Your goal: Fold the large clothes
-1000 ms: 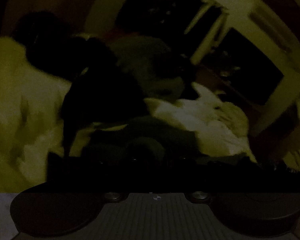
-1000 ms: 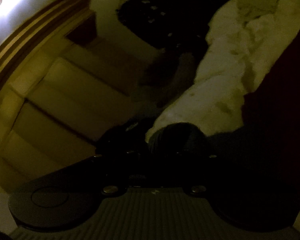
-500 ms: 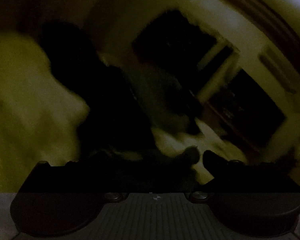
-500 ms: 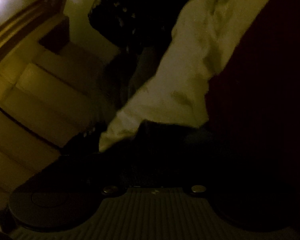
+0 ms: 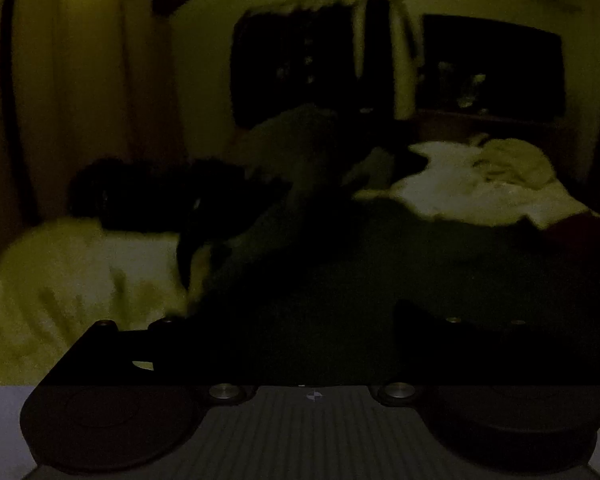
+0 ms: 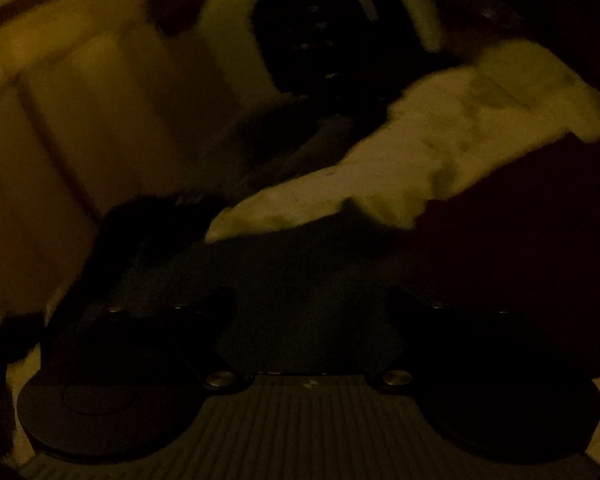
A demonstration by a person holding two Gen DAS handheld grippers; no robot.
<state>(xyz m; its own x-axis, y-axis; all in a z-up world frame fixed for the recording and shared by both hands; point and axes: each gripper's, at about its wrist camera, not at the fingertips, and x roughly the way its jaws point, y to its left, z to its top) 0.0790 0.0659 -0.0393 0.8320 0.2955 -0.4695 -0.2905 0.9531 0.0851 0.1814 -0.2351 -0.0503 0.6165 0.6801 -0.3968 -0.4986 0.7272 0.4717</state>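
The left gripper (image 5: 284, 320) points level and forward, its two dark fingers (image 5: 452, 328) spread wide apart, nothing clearly seen between the tips in the dim light. The right gripper (image 6: 308, 312) is rolled slightly to one side, its fingers (image 6: 432, 316) likewise parted with a broad gap, their tips barely distinguishable from the darkness around them

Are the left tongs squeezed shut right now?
No, the left tongs stand wide open, with the dark cloth showing between the two fingers.
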